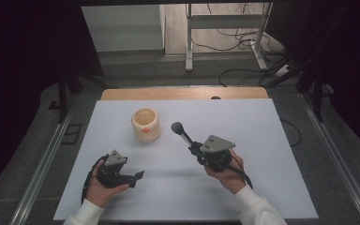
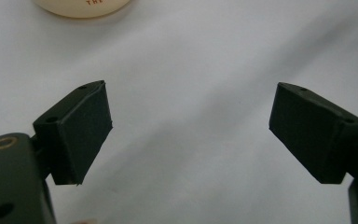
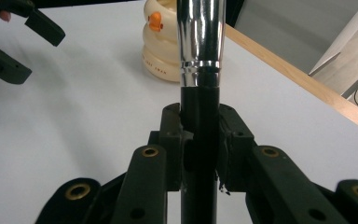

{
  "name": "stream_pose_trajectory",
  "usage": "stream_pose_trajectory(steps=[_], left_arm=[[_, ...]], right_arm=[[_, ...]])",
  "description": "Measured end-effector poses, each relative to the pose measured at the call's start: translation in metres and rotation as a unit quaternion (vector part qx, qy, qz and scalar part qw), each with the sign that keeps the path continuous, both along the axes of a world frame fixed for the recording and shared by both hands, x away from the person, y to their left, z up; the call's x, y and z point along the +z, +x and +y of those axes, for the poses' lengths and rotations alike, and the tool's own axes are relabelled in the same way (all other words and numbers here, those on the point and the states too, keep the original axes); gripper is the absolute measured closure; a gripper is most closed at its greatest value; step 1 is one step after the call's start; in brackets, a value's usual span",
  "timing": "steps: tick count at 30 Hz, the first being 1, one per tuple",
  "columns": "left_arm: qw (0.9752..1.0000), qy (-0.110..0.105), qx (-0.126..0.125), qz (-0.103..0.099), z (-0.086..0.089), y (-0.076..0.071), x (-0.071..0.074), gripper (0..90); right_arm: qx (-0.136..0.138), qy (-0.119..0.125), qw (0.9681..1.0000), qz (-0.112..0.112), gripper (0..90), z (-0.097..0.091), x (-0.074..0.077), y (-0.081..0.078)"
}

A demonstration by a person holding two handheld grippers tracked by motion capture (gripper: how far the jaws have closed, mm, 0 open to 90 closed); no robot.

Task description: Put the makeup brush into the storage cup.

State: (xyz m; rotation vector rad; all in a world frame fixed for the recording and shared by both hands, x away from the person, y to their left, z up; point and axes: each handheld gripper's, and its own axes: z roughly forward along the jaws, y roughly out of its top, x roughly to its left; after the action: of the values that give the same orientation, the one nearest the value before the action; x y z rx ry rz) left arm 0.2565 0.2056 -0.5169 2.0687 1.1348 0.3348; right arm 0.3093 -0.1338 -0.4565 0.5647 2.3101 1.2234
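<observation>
Right gripper [image 3: 200, 135]: jaws clenched on the black handle of the makeup brush [image 1: 182, 132]; chrome ferrule rises straight ahead in the right gripper view, dark bristle head tilted up and toward the holder in the high view. Brush is clear of the counter. Left gripper [image 2: 189, 126]: jaws released, wide apart, nothing between them, low over the counter near its front-left.

Cream ribbed holder [image 1: 146, 124] stands upright, mouth open, just beyond and to the left of the brush head, apart from it. Small orange mark on its side.

Risks, as I judge them: grip sits well down the handle, so the brush could pivot in my jaws if the head catches the holder's rim. The holder looks light; a sideways nudge could tip or slide it, since my left jaws are not steadying it.

Counter [image 1: 243, 187]: plain white sheet, wood edge at the far side. Beyond: grey floor, table legs, loose cables, dark curtains either side.
</observation>
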Motion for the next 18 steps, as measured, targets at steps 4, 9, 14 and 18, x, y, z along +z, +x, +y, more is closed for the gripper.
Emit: stream_pose_trajectory(steps=[4,9,14,18], left_arm=[[1.0000,0.002,-0.003,0.000,-0.0010,0.0006,-0.0005,13.6],[1.0000,0.001,-0.003,0.001,-0.0013,0.0003,-0.0001,13.6],[1.0000,0.001,-0.002,-0.001,-0.0008,0.0003,0.0007,13.7],[0.9999,-0.009,-0.002,-0.008,-0.0016,-0.0004,0.0037,13.7]], right_arm=[[-0.002,0.009,1.0000,0.003,74.5,0.0001,0.0023,0.0029],[-0.003,0.015,0.9999,0.007,74.5,0.0014,0.0024,0.0052],[-0.001,0.014,0.9999,0.009,74.5,0.0034,0.0011,0.0062],[-0.002,0.014,0.9999,0.010,74.5,0.0039,0.0003,0.0065]])
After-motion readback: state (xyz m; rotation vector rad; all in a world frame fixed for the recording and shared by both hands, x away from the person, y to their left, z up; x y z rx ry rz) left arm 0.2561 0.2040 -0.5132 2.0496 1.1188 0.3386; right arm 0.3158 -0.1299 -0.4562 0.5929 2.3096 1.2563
